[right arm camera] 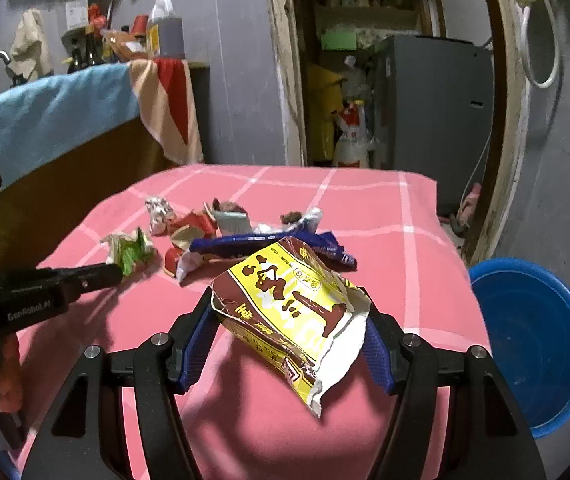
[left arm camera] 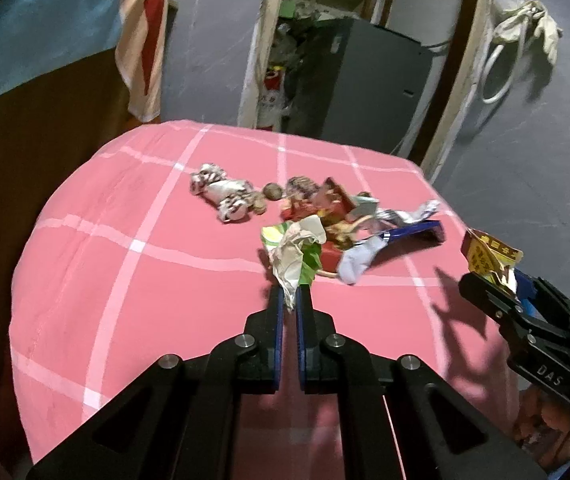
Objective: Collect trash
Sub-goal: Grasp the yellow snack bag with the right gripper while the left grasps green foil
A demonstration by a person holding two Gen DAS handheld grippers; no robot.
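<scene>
Left gripper (left arm camera: 289, 294) jaws pinched tight on the crumpled wrapper (left arm camera: 295, 250); right gripper (right arm camera: 291, 338) jaws half-wide, clamping the yellow packet (right arm camera: 293, 312). Lift both slowly, grips firm.

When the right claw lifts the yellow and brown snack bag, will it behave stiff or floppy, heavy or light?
Probably floppy: the yellow and brown snack bag is creased, torn open, and its white inner edge droops below the right claw. Likely light, since it looks flattened and empty. The glossy film may slip between the pads.
</scene>
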